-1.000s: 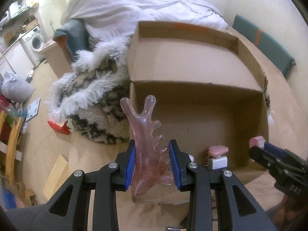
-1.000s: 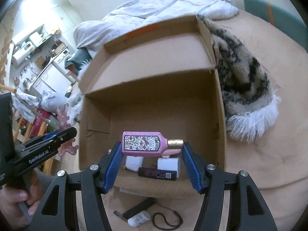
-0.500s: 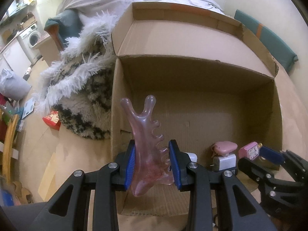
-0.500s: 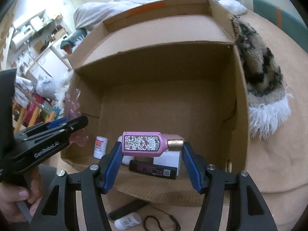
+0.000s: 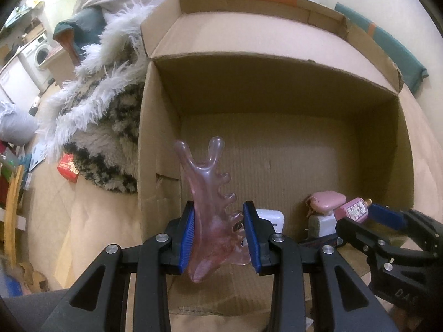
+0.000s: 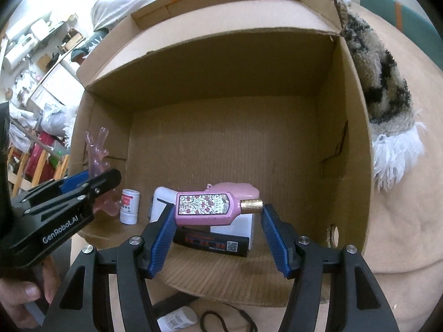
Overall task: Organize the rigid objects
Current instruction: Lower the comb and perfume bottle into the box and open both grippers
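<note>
A stiff, translucent pink resin massage comb (image 5: 213,215) was clamped low by the left gripper (image 5: 218,238); a fragile-looking pink floral glass perfume bottle (image 6: 207,207) was pinched endwise in the right gripper (image 6: 218,229).

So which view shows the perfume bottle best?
The right wrist view: the perfume bottle lies sideways in the right gripper, floral label and gold cap plain. The left wrist view shows only its end at the right edge, held by that gripper in front of the box.
</note>
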Available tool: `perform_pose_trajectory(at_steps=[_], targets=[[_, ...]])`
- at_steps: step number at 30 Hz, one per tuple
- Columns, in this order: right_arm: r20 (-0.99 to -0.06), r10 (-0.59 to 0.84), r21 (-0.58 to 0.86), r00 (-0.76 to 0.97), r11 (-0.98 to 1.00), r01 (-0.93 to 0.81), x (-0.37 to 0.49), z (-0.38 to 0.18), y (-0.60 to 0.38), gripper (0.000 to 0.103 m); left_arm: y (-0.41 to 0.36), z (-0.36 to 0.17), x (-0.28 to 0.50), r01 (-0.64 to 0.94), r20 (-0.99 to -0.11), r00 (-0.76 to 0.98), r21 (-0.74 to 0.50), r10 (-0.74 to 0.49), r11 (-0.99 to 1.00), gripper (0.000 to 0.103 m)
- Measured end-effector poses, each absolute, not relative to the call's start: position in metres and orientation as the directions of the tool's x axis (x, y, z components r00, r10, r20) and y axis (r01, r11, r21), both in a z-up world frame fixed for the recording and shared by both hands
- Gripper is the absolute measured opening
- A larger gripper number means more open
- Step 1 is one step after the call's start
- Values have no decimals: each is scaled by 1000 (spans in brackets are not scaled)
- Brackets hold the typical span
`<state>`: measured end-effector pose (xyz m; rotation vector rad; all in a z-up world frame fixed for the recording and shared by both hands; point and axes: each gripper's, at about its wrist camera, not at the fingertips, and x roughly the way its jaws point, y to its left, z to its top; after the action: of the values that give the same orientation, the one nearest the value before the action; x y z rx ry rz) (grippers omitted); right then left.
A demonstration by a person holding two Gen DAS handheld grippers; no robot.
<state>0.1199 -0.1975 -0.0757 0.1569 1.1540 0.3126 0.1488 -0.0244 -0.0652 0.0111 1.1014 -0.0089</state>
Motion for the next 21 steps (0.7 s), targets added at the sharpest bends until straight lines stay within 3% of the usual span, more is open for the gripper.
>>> perform_pose_trajectory(at_steps=[12,13,15,16,21], targets=[[-852,358,327,382,934,-146,126,-73,-197,68,-31,-63,146,24,-894,448,44,29,999,32],[-843,370,340,391,929,-145,125,-71,-199,75,-31,-63,146,23,-895,444,46,31,999,34],[-823,386,360,418,922,-144,124,-66,-201,90,-30,-62,146,20,-896,442,47,33,999,50],[-816,381,357,435,924,-139,124,-63,-203,97,-30,-61,146,28,-896,443,31,16,999,50],[-798,381,367,467,922,-125,125,-56,-209,98,-34,-58,144,30,-890,454,65,44,997,53]])
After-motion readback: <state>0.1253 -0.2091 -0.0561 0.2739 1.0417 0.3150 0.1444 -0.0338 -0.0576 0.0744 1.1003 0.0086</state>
